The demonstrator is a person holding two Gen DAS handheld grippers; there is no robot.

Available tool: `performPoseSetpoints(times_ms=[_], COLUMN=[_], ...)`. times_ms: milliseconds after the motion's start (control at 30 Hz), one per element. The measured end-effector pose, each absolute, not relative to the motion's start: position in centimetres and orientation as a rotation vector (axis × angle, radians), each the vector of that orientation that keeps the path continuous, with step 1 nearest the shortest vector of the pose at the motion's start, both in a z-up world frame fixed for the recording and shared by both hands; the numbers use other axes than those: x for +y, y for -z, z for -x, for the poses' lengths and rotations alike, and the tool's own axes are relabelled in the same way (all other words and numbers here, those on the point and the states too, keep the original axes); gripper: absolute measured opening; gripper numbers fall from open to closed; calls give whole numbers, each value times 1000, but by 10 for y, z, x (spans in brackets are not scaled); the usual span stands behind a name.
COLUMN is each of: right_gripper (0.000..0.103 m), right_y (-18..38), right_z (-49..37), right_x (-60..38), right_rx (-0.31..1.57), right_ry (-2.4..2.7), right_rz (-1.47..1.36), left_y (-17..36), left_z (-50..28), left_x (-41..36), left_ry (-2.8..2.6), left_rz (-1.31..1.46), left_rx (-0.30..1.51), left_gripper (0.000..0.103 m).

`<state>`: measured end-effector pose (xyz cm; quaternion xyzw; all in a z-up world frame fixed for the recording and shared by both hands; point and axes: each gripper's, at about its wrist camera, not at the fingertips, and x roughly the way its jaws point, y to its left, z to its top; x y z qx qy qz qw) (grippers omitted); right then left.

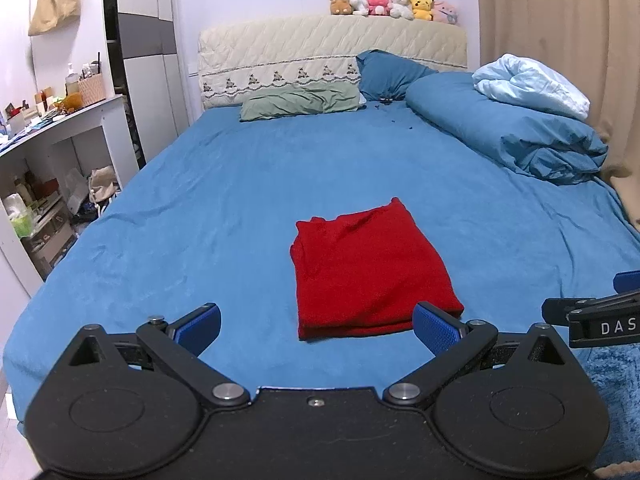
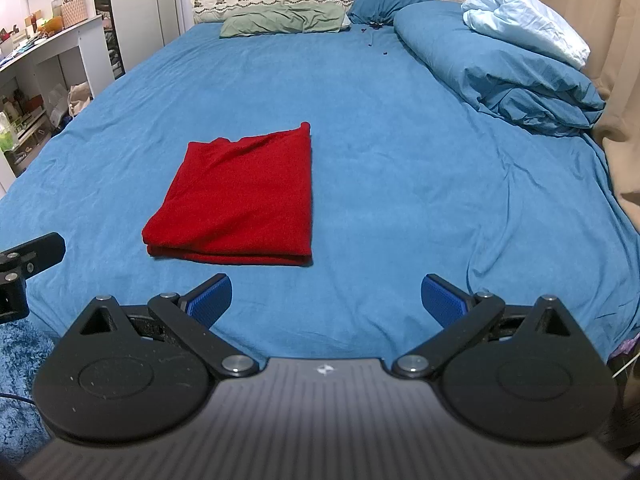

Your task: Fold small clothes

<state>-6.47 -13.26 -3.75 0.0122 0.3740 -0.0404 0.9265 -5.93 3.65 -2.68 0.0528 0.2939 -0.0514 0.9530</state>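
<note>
A red garment (image 1: 368, 272) lies folded into a neat rectangle on the blue bed sheet (image 1: 200, 208); it also shows in the right wrist view (image 2: 240, 196). My left gripper (image 1: 316, 330) is open and empty, held just short of the garment's near edge. My right gripper (image 2: 326, 300) is open and empty, near the bed's front edge, to the right of the garment. The right gripper's side shows at the right edge of the left wrist view (image 1: 600, 316), and the left gripper's side at the left edge of the right wrist view (image 2: 24, 264).
A rolled blue duvet (image 1: 516, 128) with a pale blue blanket (image 1: 532, 84) lies along the bed's right side. A green pillow (image 1: 300, 100) and a blue pillow (image 1: 388, 72) sit at the headboard. White shelves (image 1: 60, 140) stand left; a beige curtain (image 1: 560, 20) hangs right.
</note>
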Motion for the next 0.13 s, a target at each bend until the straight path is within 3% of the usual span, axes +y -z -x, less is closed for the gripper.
performPoseSetpoints(times_ms=[133], right_gripper=[103], right_y=[38], right_z=[65], right_x=[-131], right_rx=[766], right_ry=[84], right_rz=[-27], left_y=[27], left_z=[59], left_x=[40], left_ry=[109], left_rz=[-90], left_rx=[595], left_gripper=[103])
